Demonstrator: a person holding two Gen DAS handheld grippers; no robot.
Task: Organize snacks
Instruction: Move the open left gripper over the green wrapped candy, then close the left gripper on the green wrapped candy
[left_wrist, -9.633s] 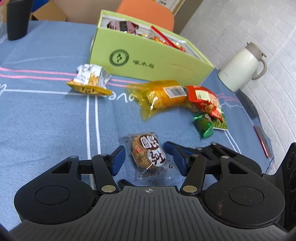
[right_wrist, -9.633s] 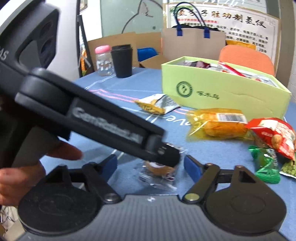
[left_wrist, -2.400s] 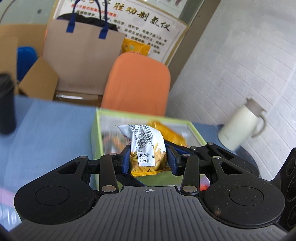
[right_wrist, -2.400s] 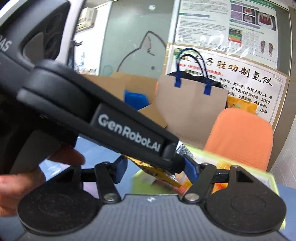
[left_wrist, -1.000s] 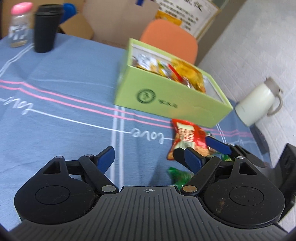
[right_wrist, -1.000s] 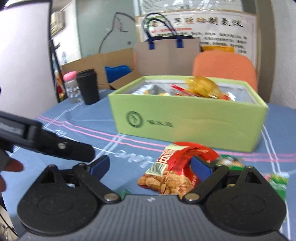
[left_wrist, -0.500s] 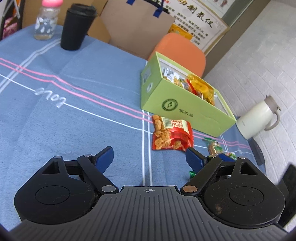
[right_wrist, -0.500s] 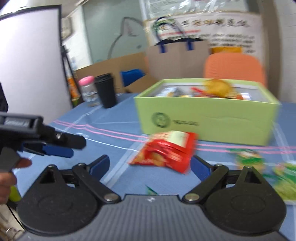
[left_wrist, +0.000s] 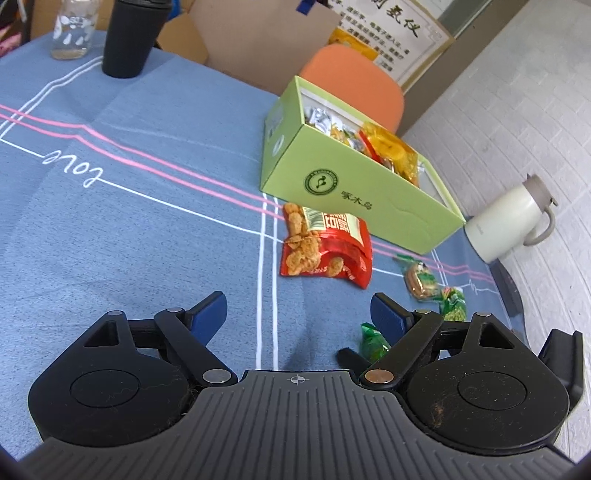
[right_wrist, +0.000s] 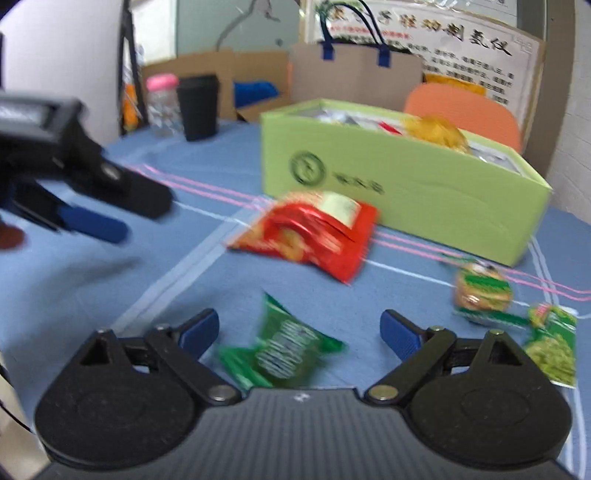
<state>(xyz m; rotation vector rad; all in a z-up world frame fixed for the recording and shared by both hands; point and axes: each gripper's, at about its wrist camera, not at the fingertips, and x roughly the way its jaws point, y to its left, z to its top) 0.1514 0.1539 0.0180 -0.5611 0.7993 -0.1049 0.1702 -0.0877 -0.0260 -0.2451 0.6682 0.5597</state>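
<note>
On blue cloth table (left_wrist: 110, 229), glossy red crinkled snack bag (left_wrist: 325, 245), crumpled green foil packet (right_wrist: 282, 352), rectangular green cardboard box (left_wrist: 354, 188), left tool (left_wrist: 297, 314) and right tool (right_wrist: 299, 332) both released, empty.

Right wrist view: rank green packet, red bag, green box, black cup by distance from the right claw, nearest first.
1. green packet, between the open right claw fingers
2. red bag, ahead, centre
3. green box, behind the bag
4. black cup, far left, at the back
</note>
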